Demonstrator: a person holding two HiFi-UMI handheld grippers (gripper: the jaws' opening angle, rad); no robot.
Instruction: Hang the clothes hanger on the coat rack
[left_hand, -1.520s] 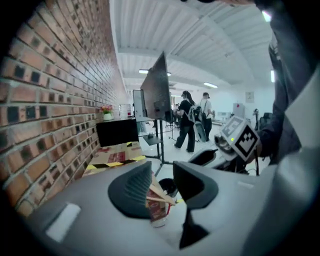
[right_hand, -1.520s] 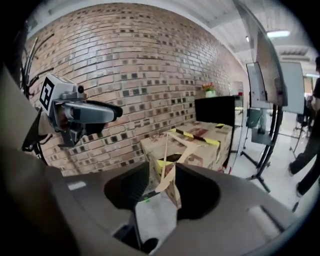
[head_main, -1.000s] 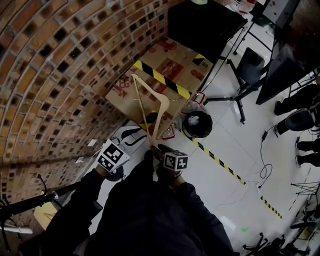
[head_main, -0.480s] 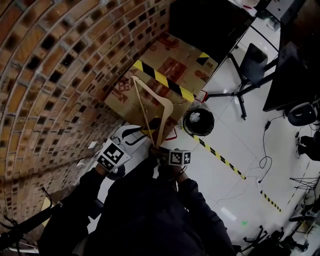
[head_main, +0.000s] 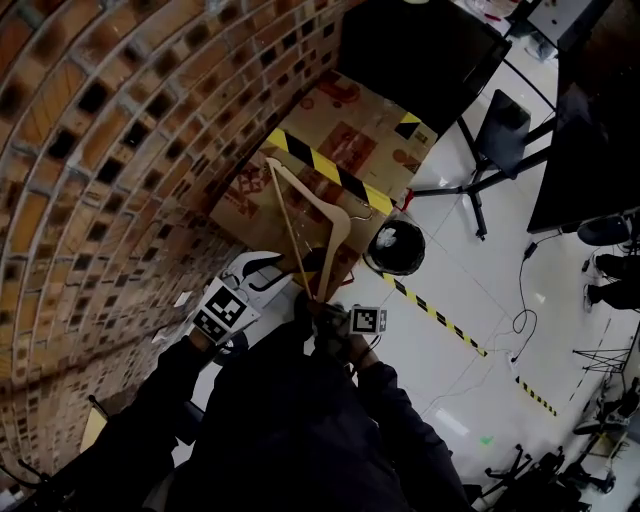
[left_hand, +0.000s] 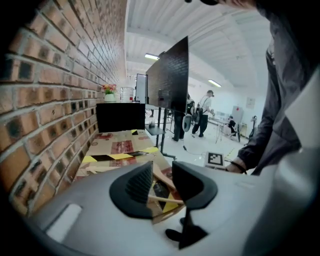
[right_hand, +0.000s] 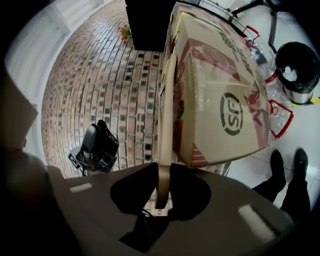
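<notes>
- My right gripper is closing its jaws onto the wooden hanger, which stands upright against the cardboard box.
- From the head view, the hanger's lower end is hidden behind that gripper.
- My left gripper has its jaws apart, gripping nothing.

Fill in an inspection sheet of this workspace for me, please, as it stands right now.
Surface: white tiled floor crossed by hazard tape; no table seen.
Job's things: wooden hanger held up in front of the cardboard box; coat rack not made out.
Clutter: the cardboard box stands against the wall, with a black bin beside it.
Grippers: right gripper is closing, pads on the hanger's arm; left gripper has its jaws apart and grips nothing.
Cables: one thin cable lies loose on the floor.
Surroundings: brick wall on the left, black panel beyond the box.
</notes>
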